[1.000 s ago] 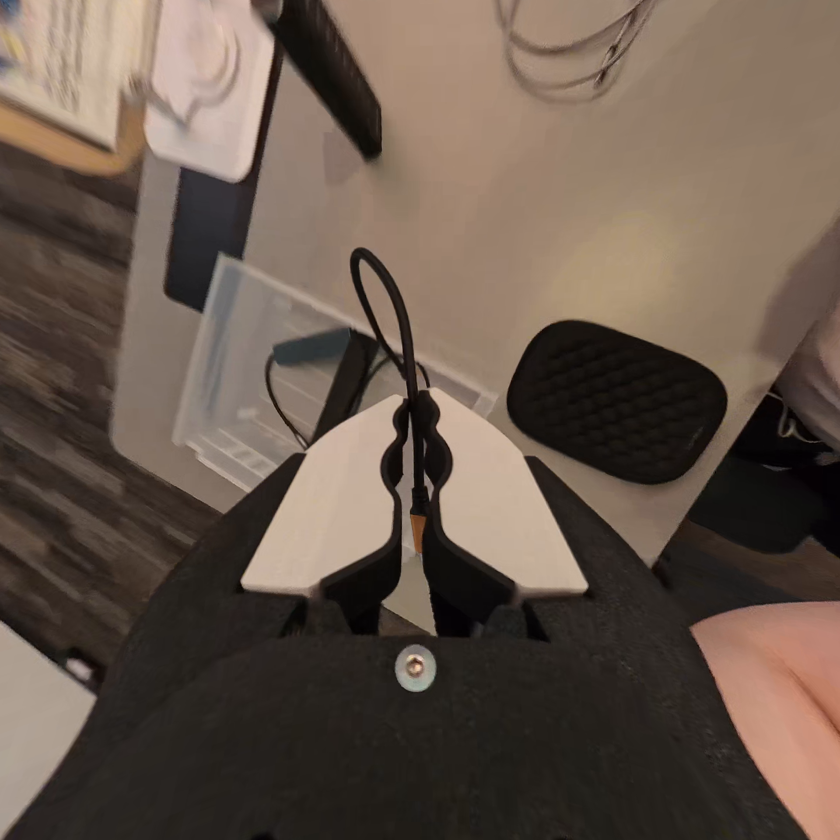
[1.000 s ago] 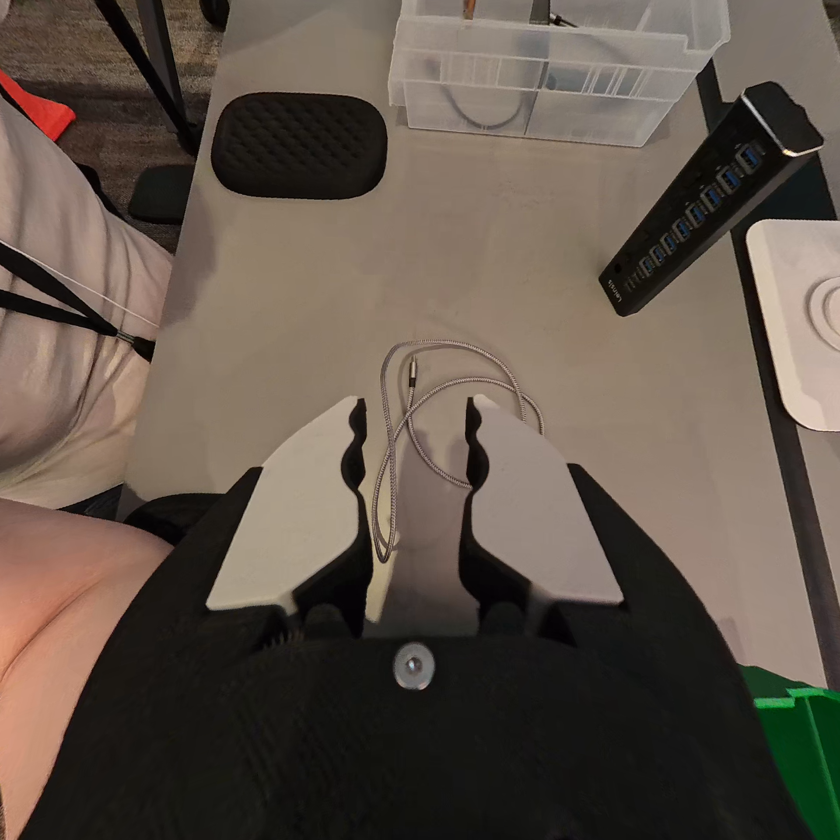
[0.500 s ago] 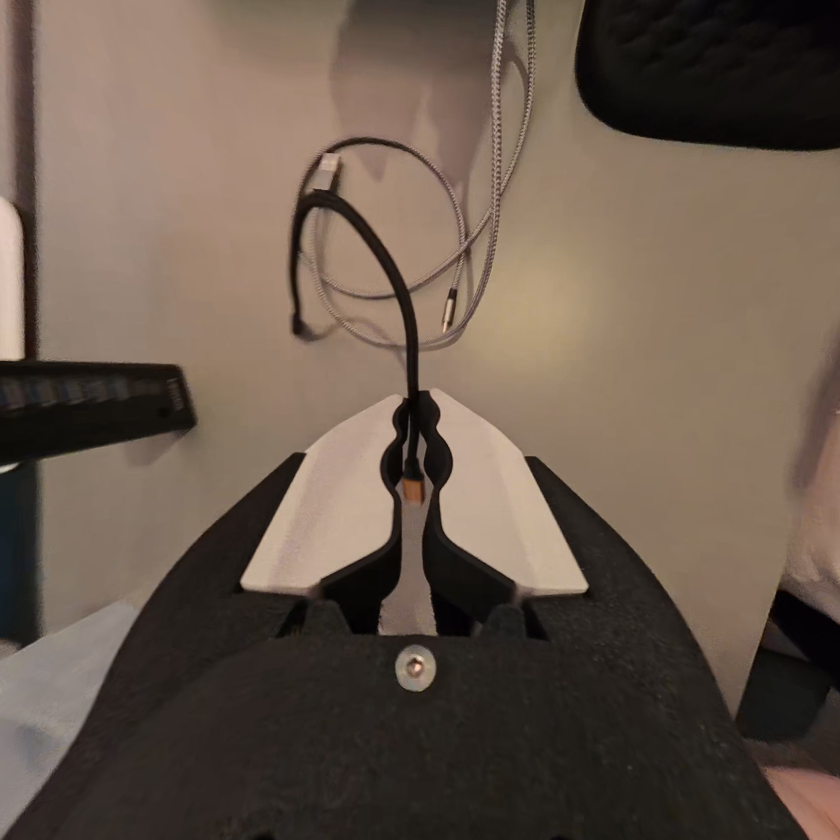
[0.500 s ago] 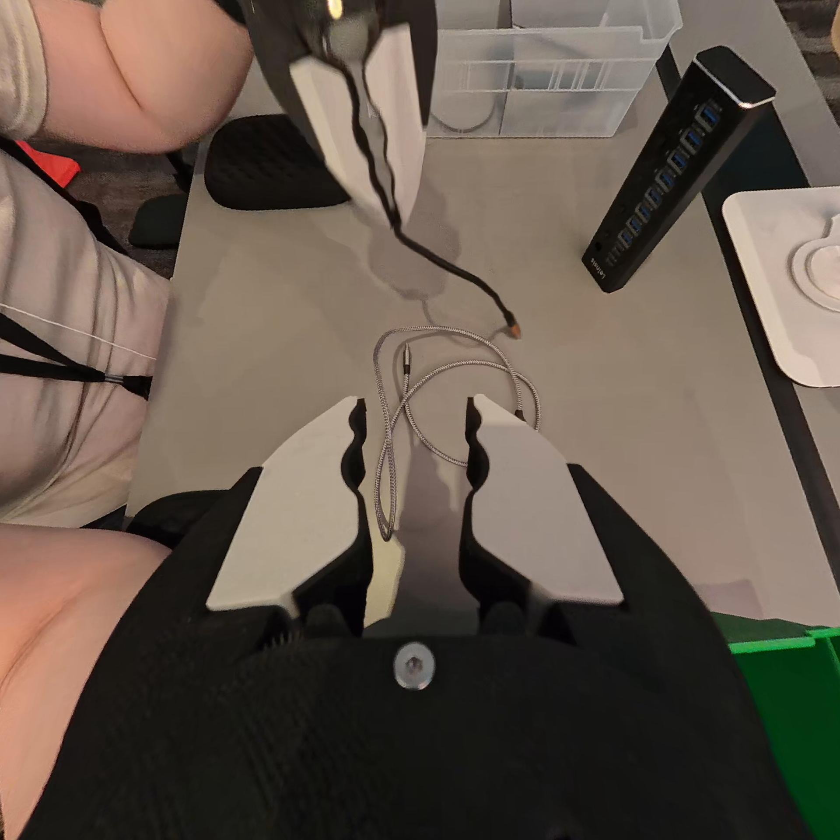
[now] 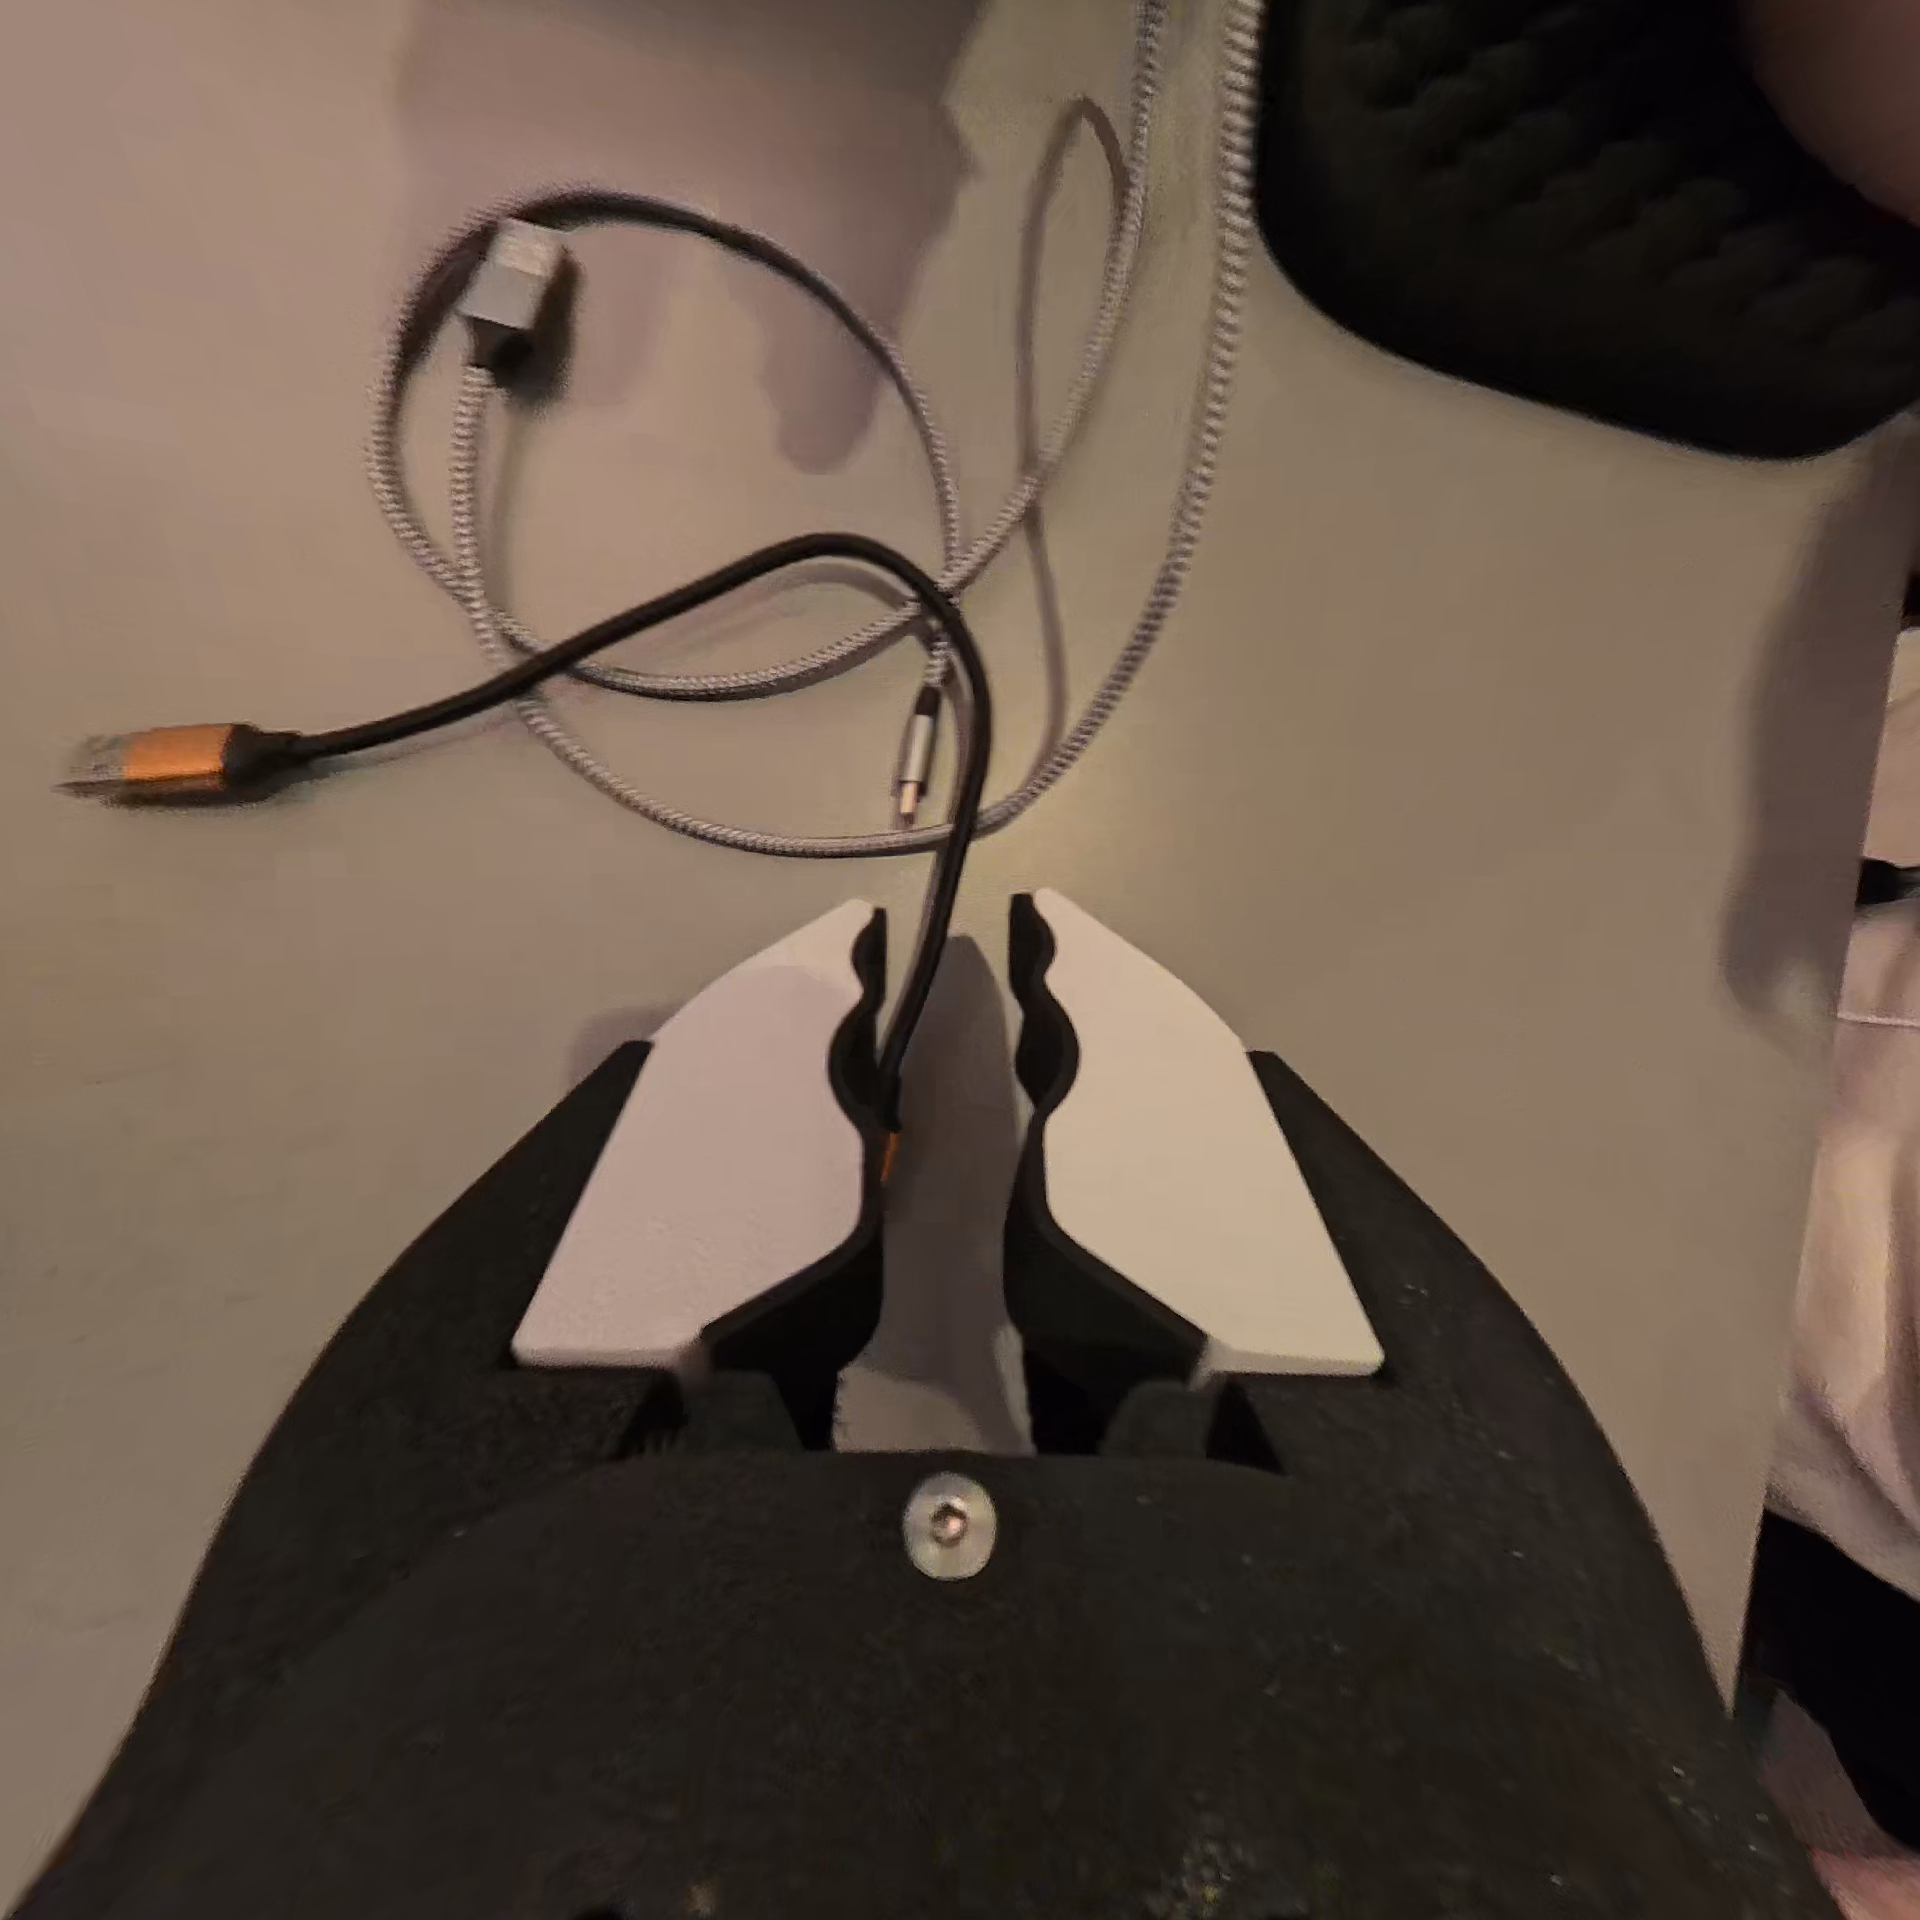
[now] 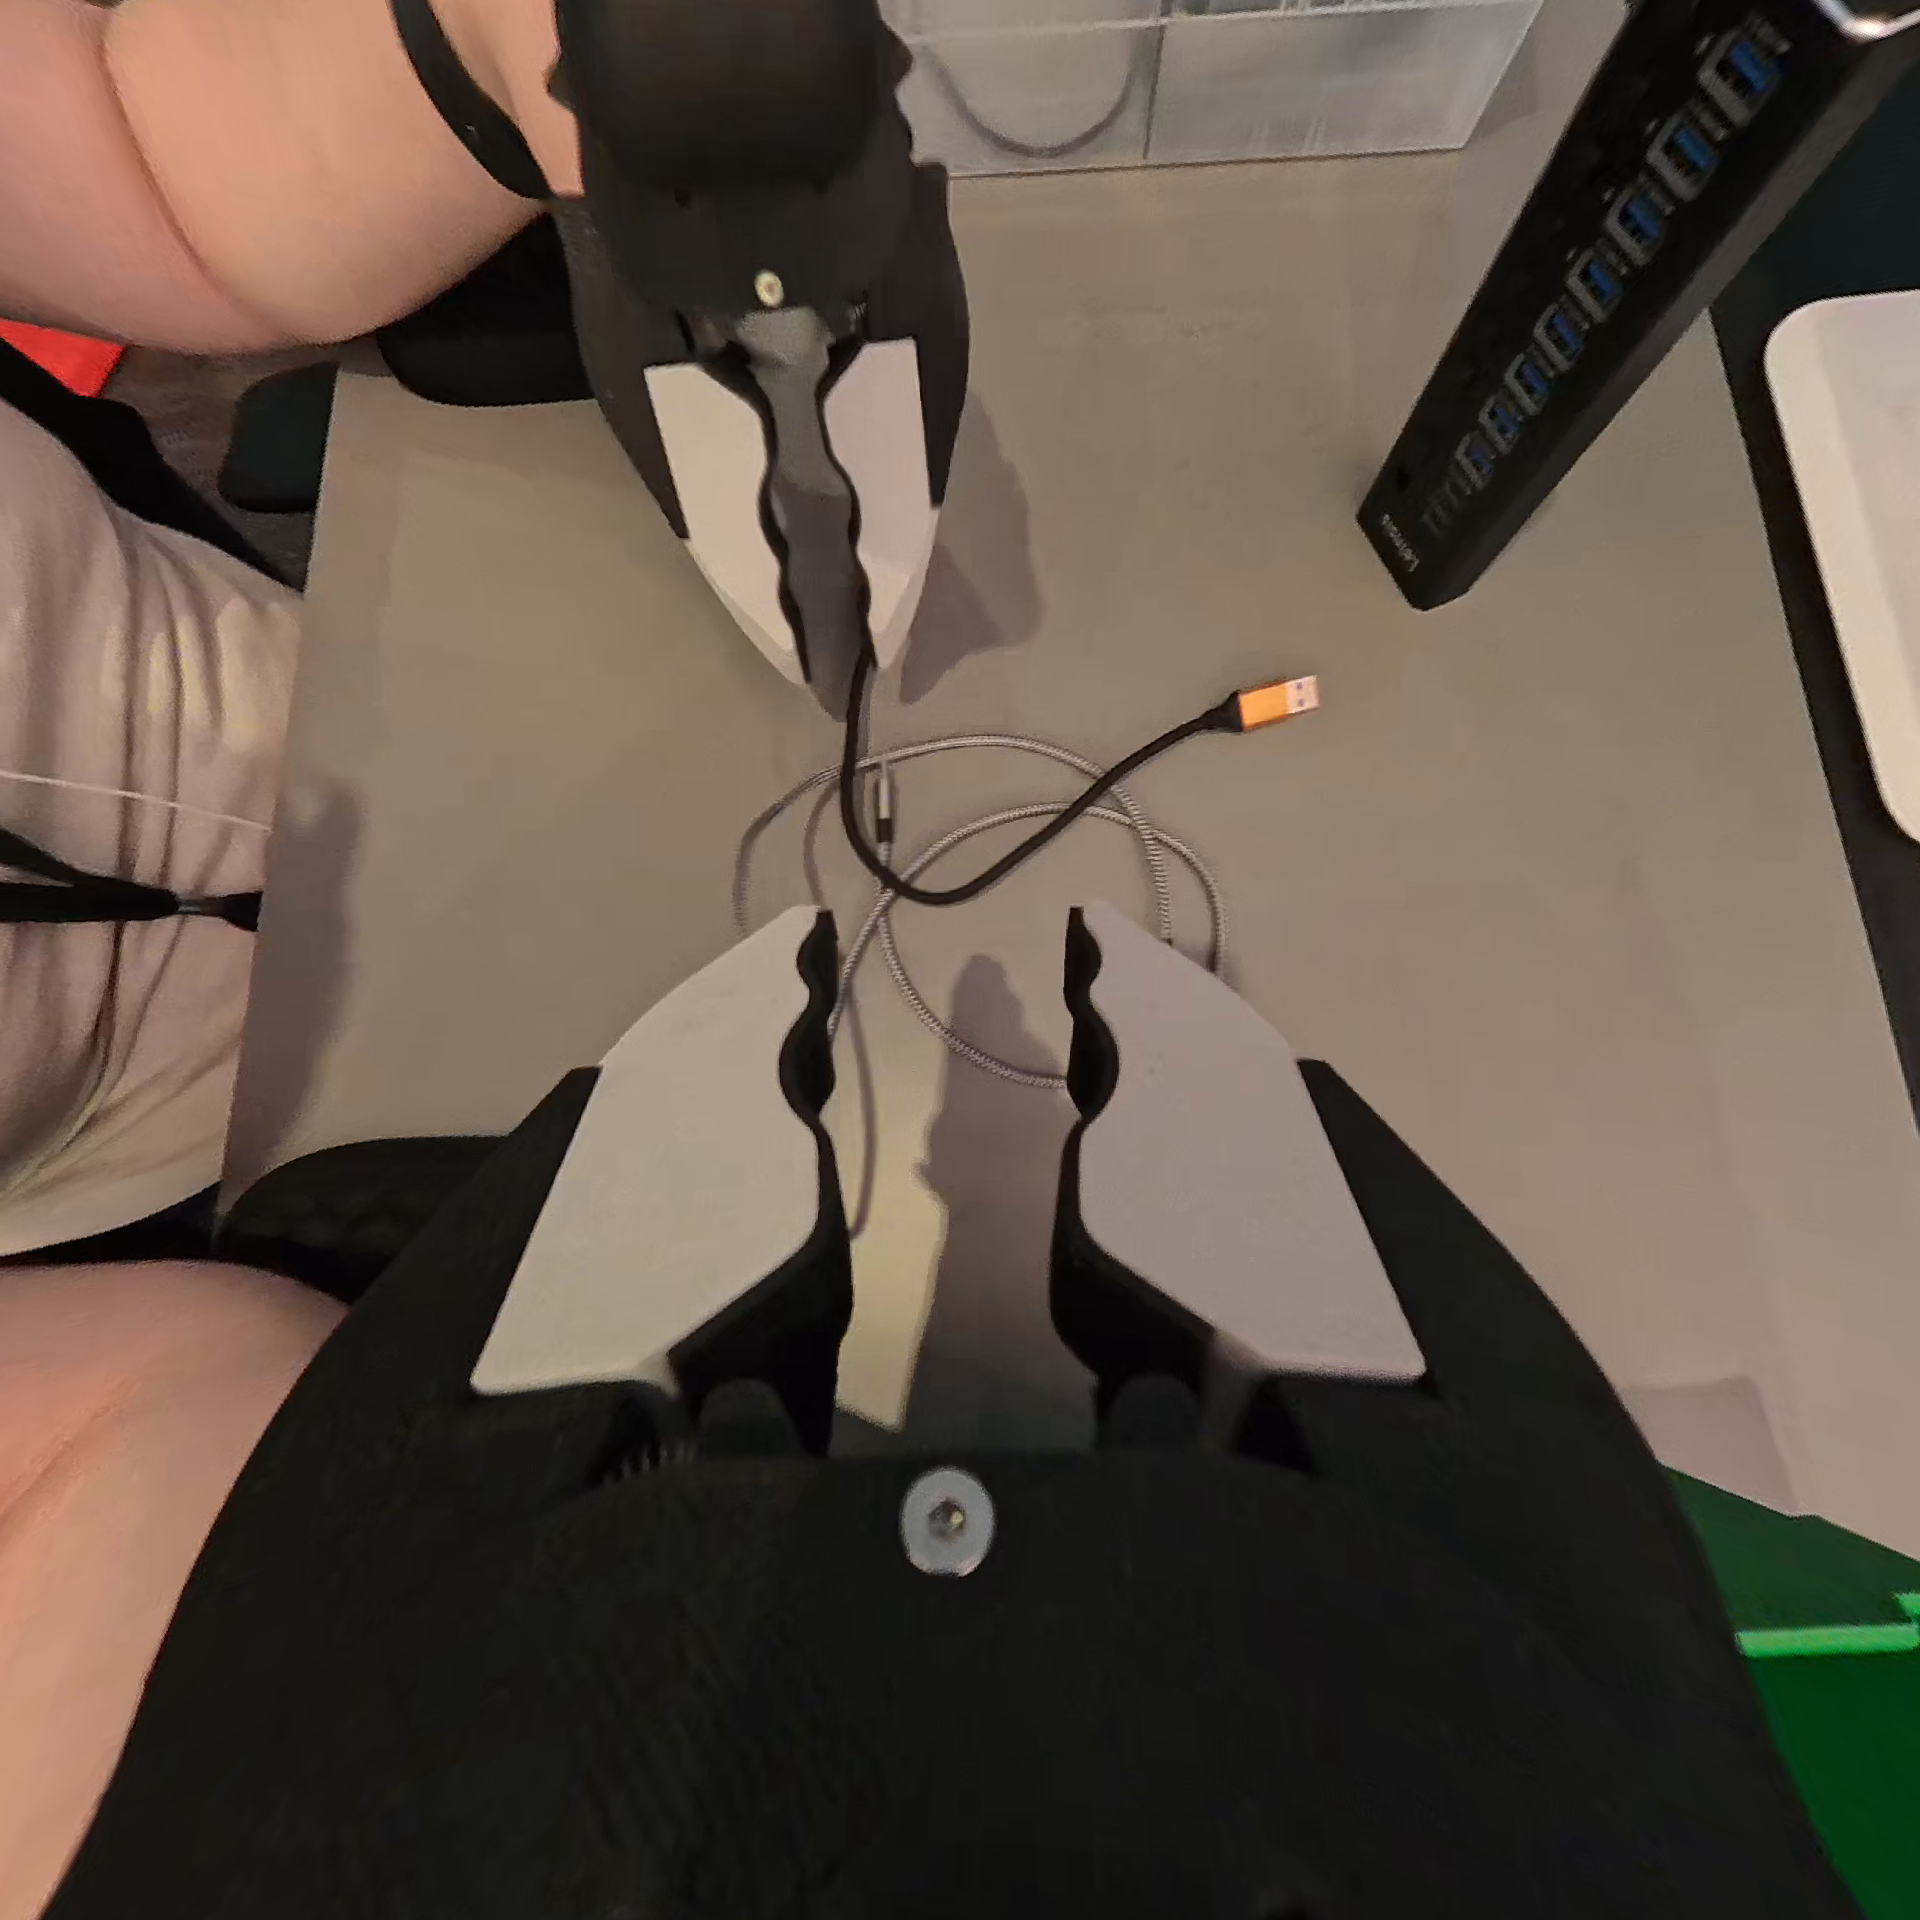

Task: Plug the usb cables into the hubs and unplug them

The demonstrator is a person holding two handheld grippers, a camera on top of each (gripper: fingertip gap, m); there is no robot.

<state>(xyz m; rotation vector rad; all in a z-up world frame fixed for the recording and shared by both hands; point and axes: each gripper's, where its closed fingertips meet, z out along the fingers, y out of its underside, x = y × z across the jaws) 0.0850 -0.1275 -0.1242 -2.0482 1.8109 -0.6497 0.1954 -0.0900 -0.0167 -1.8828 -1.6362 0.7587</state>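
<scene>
fingers of left gripper (image 5: 945, 914) apart, black cable (image 5: 665, 623) loose between; right gripper (image 6: 948, 920) fingers apart, empty.

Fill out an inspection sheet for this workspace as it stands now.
Surface: grey table, matte, no spills seen.
Job's things: black USB hub lies at the far right with nothing plugged in; black cable with orange plug lying free.
Clutter: black pad; clear bin; white slab; green object.
Grippers: left tool open, black cable's near end between its fingers; right tool open, empty, above the cables.
Cables: grey braided cable looped on the table, black cable crossing over it.
Surroundings: the person's arm; dark floor beyond.
</scene>
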